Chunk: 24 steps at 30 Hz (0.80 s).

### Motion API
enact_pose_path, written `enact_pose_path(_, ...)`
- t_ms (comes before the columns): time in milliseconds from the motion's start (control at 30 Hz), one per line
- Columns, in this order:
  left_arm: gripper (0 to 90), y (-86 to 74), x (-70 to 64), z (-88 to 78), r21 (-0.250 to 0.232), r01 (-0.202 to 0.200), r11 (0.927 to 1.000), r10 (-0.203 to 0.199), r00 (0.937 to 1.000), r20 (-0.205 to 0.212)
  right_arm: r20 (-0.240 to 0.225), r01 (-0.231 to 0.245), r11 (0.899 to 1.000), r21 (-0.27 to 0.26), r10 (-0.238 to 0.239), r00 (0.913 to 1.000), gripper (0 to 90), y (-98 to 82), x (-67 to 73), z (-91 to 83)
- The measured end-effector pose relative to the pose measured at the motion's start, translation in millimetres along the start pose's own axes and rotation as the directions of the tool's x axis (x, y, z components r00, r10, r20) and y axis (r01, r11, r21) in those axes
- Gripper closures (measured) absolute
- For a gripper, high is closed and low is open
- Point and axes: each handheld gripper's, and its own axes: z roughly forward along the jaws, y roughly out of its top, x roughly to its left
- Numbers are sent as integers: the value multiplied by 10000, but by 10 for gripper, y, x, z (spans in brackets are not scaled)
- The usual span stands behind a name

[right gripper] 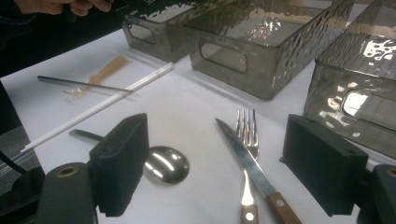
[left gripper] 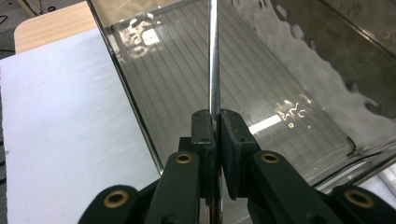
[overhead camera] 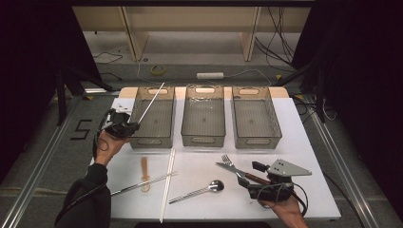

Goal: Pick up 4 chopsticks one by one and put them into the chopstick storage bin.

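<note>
High view: the left gripper (overhead camera: 124, 127) sits at the near left corner of the left bin (overhead camera: 153, 134), clamped on one end of a thin metal chopstick (overhead camera: 151, 103). The stick slants up and away over the bin, its far tip above the bin's back rim. Three smoky plastic bins stand in a row; the middle bin (overhead camera: 204, 137) and right bin (overhead camera: 257, 138) look unfilled. On the white table (overhead camera: 304, 142) in front lie a white chopstick (overhead camera: 167, 183), a second metal chopstick (overhead camera: 142, 184) crossing a small wooden spoon (overhead camera: 144, 173), a metal spoon (overhead camera: 199, 191), and a fork (overhead camera: 231, 164) beside a knife (overhead camera: 234, 170). The right gripper (overhead camera: 257, 170) rests near the knife handle.

Left gripper view: pads pressed together on the metal chopstick, which runs straight up from between them over the ribbed bin floor. The grip is near the stick's end, so most of its length hangs free — a long lever.

Right gripper view: jaws stand wide apart, nothing between them; fork, knife and metal spoon lie on the table just ahead.

Judgement on the step in hand — laying the stick into the left bin: tip the free end down until the stick lies along the bin's long axis and close to the floor, then open. Releasing while it slants risks it bouncing or coming to rest propped on the rim. Keep the wrist slow; a thin round stick can swivel between the pads.
</note>
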Motion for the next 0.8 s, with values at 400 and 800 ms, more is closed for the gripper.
enact_pose_path(400, 563, -9, -20, -92, 99, 189, 9998, -191, 9997, 175, 16, 19, 10000, -26, -19, 10000, 237, 1, -3, -11)
enact_pose_path(800, 341, -28, -193, -433, 247, -495, 9985, 473, 9956, 814, 51, 56, 9999, -84, -56, 10000, 237, 2, -3, -17)
